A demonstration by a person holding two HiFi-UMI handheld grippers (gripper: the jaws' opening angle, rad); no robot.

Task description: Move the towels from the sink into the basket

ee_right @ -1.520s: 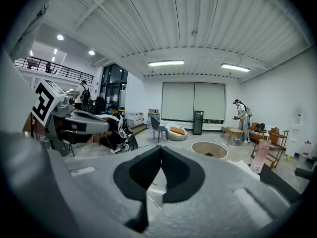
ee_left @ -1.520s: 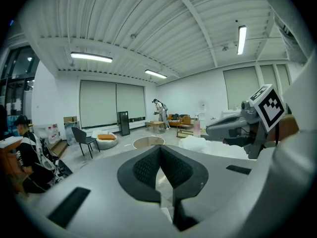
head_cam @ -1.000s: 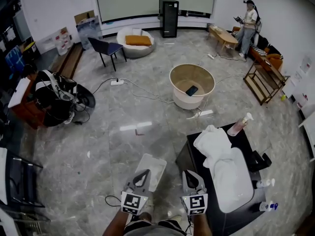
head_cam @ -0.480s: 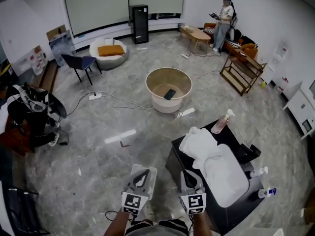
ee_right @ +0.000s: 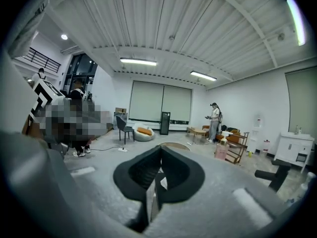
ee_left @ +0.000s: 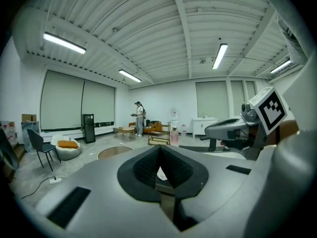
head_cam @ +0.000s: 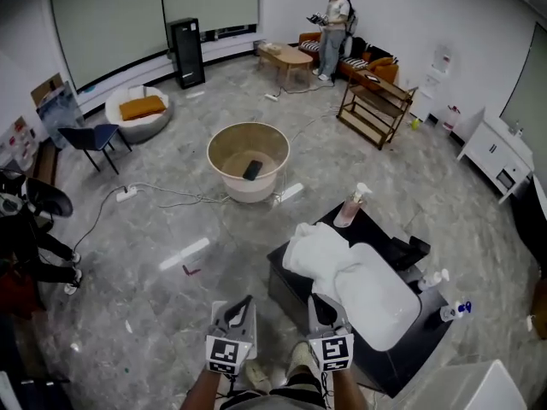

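White towels (head_cam: 316,250) are heaped over the left end of the white sink (head_cam: 382,310), which sits on a black stand right of centre in the head view. The round beige basket (head_cam: 249,161) stands on the floor farther out, with a dark flat object lying inside it. Both grippers are held low at the bottom edge, short of the stand. My left gripper (head_cam: 244,307) is shut with nothing in it, and so is my right gripper (head_cam: 323,311). In the gripper views the left gripper (ee_left: 159,148) and right gripper (ee_right: 160,148) show their pads met, aimed level across the room.
A pink spray bottle (head_cam: 349,207) stands on the stand's far corner; a black faucet (head_cam: 408,253) and two small bottles (head_cam: 443,295) are by the sink's right side. A power strip and cables (head_cam: 282,193) lie beside the basket. A person (head_cam: 336,15) stands far off near a wooden rack (head_cam: 373,109).
The head view has swung, so the sink, towels and basket now sit further left in the picture. Both grippers stay low and shut, holding nothing.
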